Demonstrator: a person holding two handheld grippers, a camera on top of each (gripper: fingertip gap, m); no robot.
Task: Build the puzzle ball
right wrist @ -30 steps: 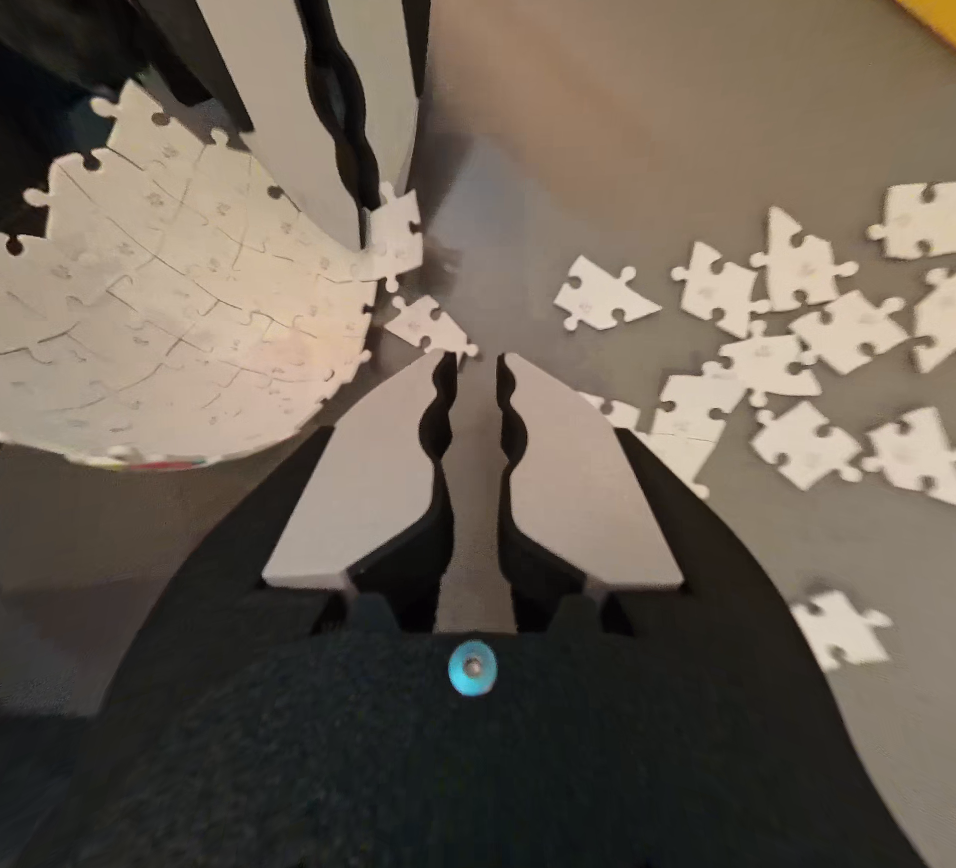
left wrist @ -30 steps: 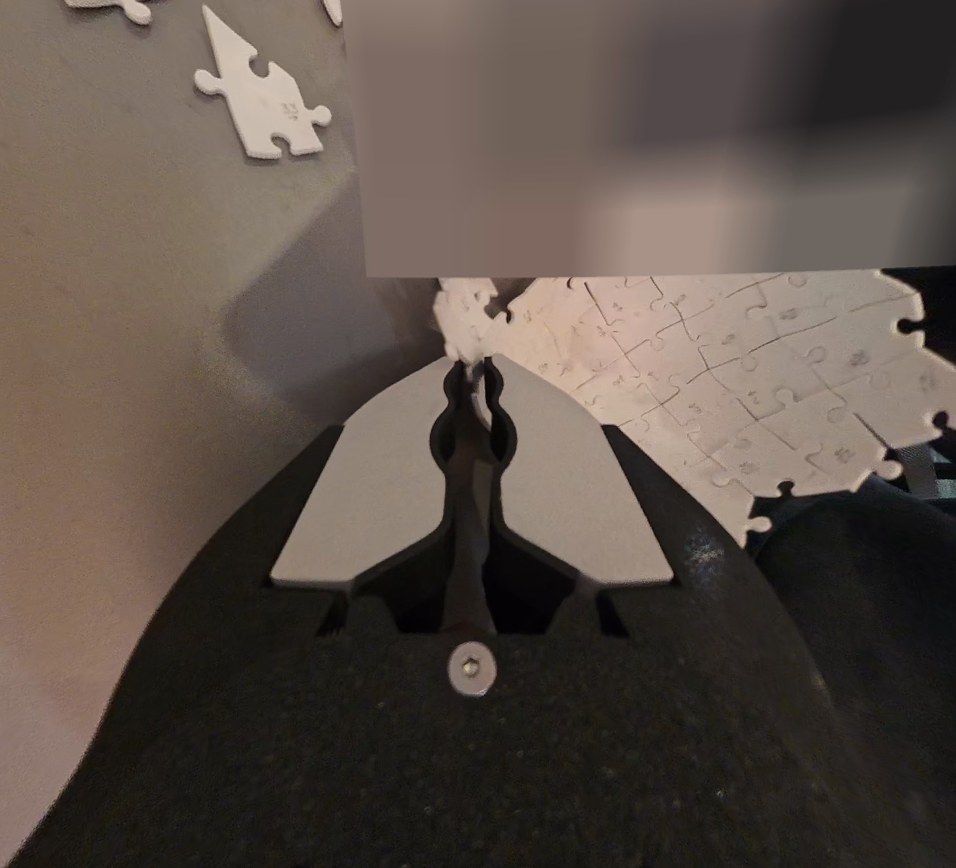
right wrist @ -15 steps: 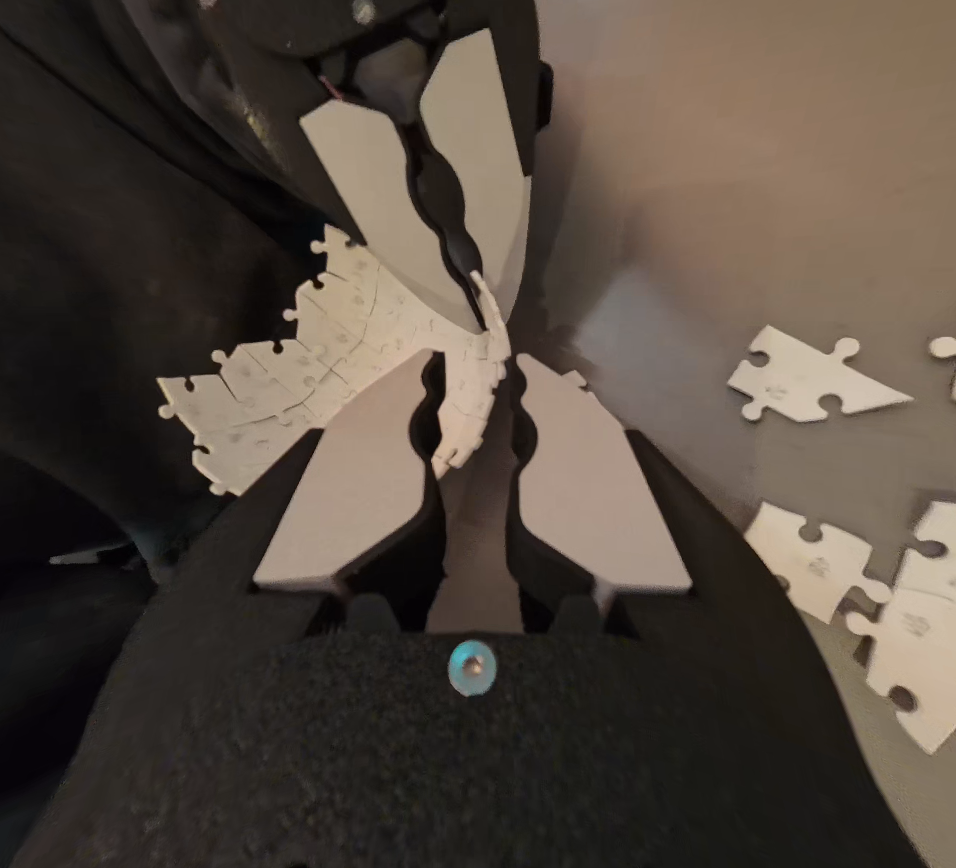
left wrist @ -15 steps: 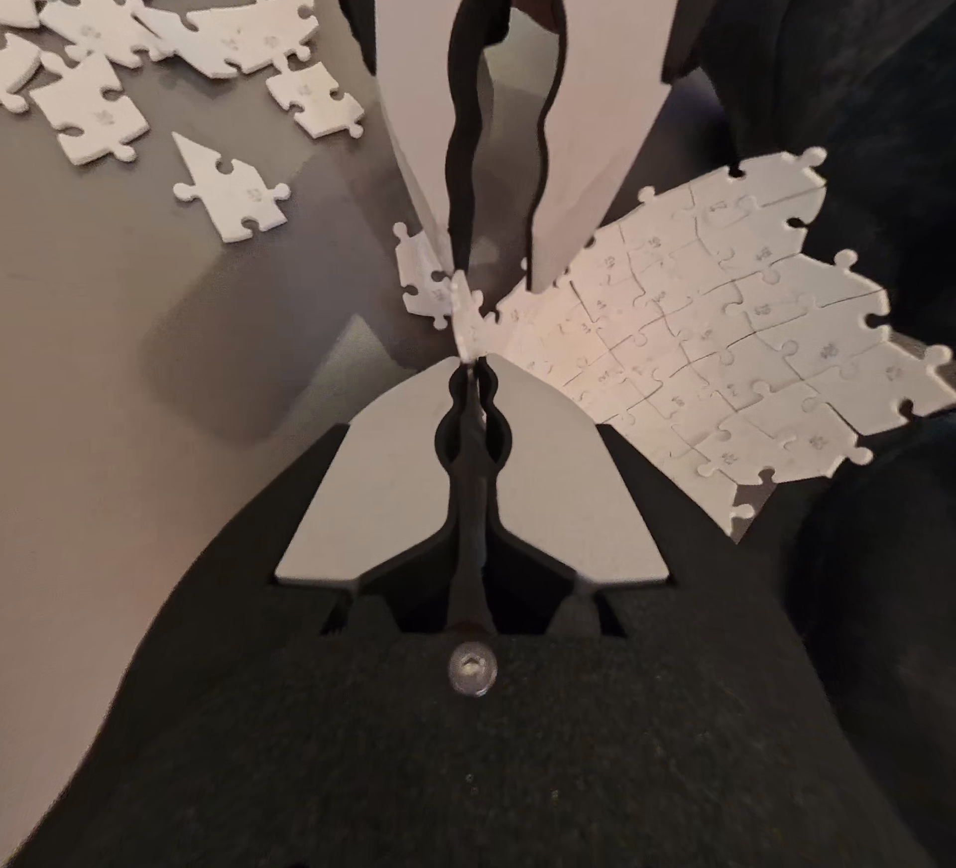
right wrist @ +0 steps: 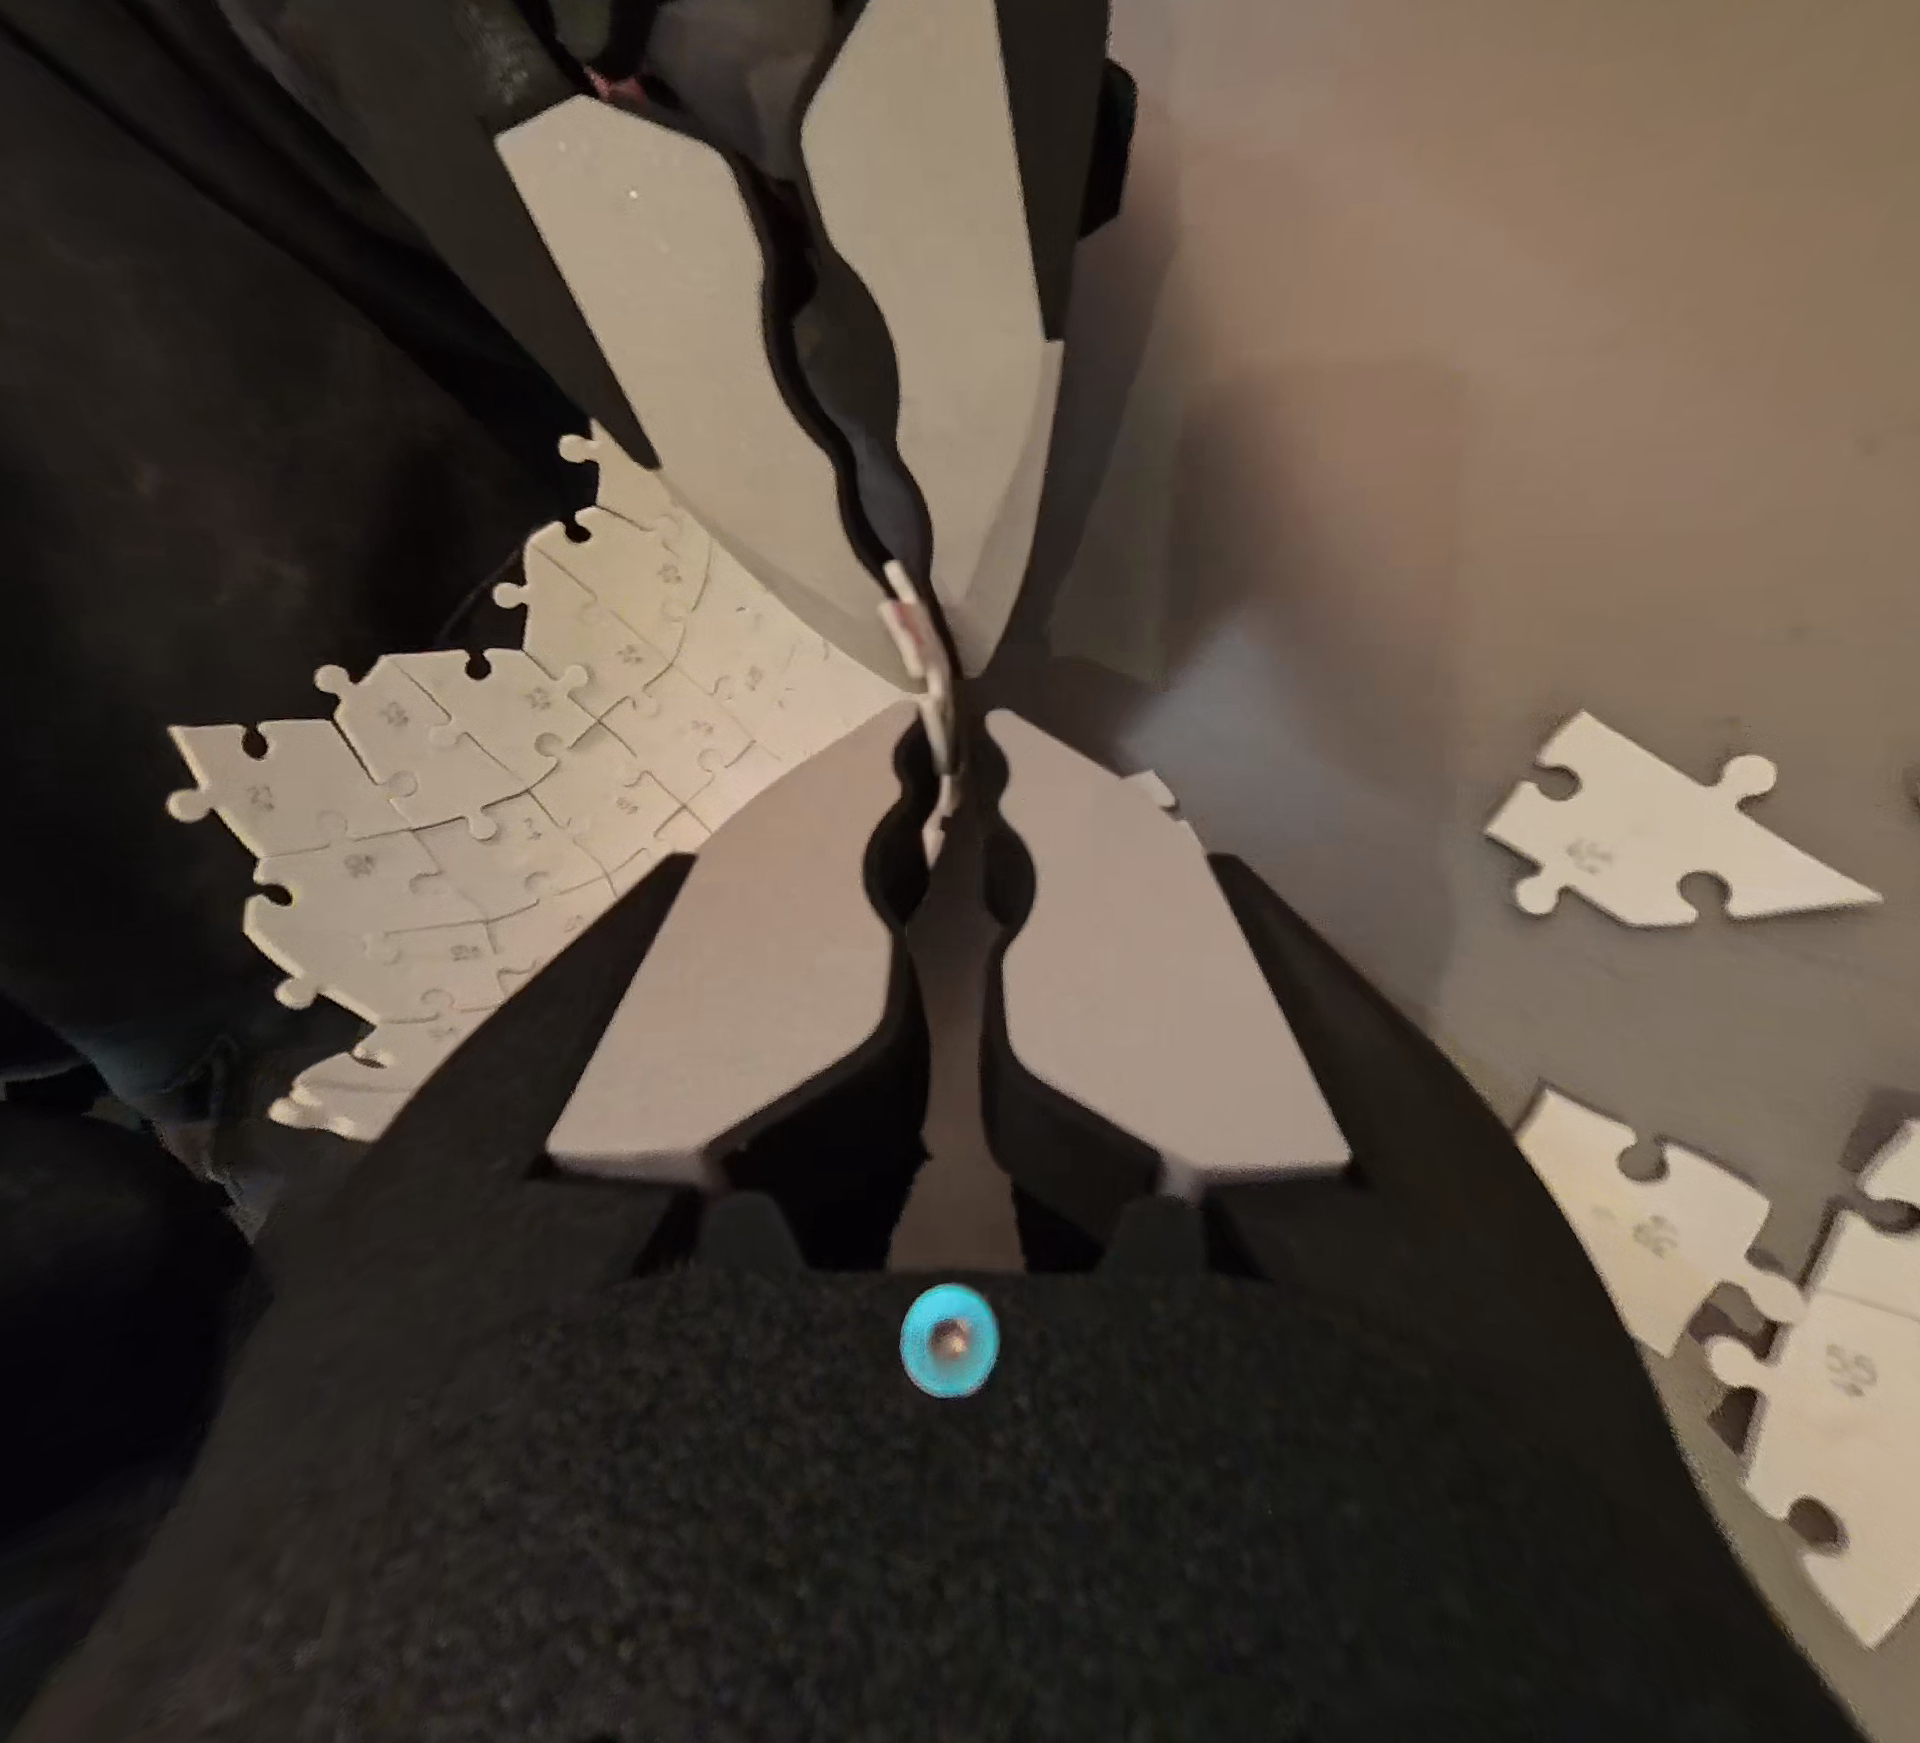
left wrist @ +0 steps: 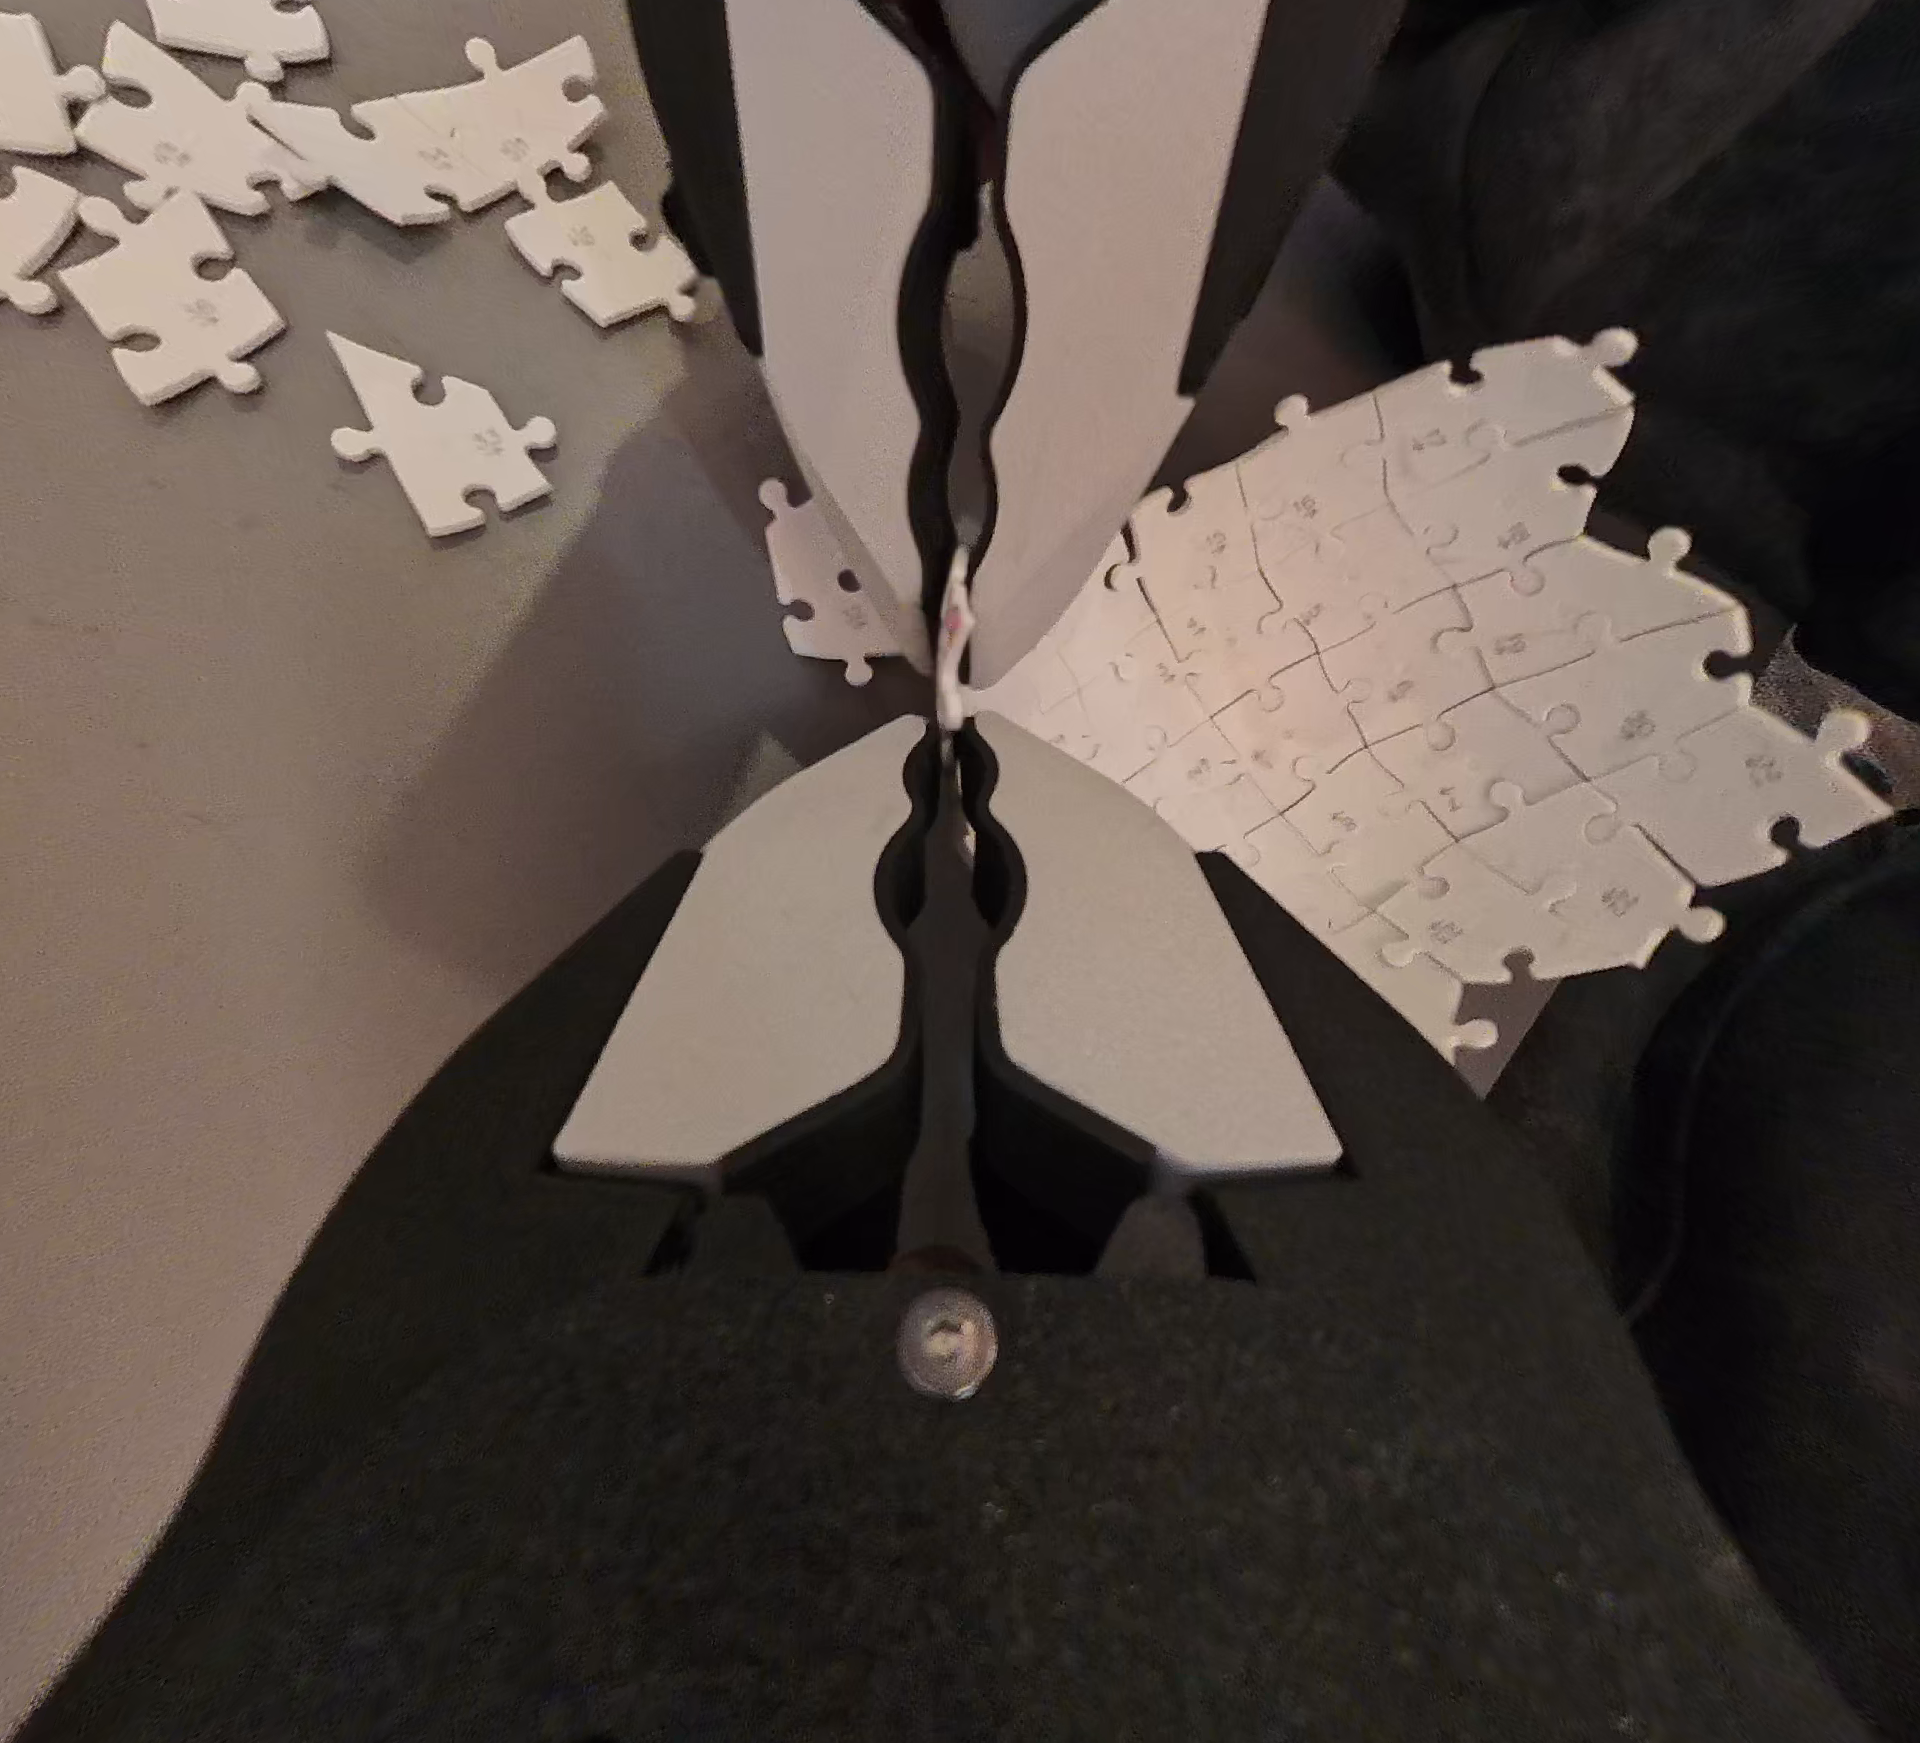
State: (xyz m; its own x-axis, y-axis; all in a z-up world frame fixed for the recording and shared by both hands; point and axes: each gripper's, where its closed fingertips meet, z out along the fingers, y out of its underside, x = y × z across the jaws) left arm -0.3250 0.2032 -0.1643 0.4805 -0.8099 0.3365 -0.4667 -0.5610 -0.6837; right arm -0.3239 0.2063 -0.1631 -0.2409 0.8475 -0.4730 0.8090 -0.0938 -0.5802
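The build looks well short of half done, as a judgement: one curved shell (left wrist: pixel 1455 706) of joined white pieces exists, filling the right middle of the left wrist view and the left middle of the right wrist view (right wrist: pixel 468 820), while many loose pieces (left wrist: pixel 197 166) lie flat on the grey table (left wrist: pixel 312 758) at the upper left of the left view and along the right edge of the right view (right wrist: pixel 1683 852). The shell is a shallow bowl section seen from its pale inner side, each piece bearing a small printed mark, its rim ragged with open tabs and sockets; a sliver of colour shows on the edge at frame centre, so the printed face is probably outward. It is held in the air, not resting on the table. The left gripper (left wrist: pixel 948 737), low at centre of its own view, has its jaws nearly closed and pinches the shell's rim edge-on. The right gripper (right wrist: pixel 951 758) meets it tip to tip, jaws also drawn in to a thin gap, clamping the same rim or a piece (left wrist: pixel 831 602) being pressed onto it; which, I cannot tell. Left to do: seat that edge, then add the scattered pieces and close the sphere.
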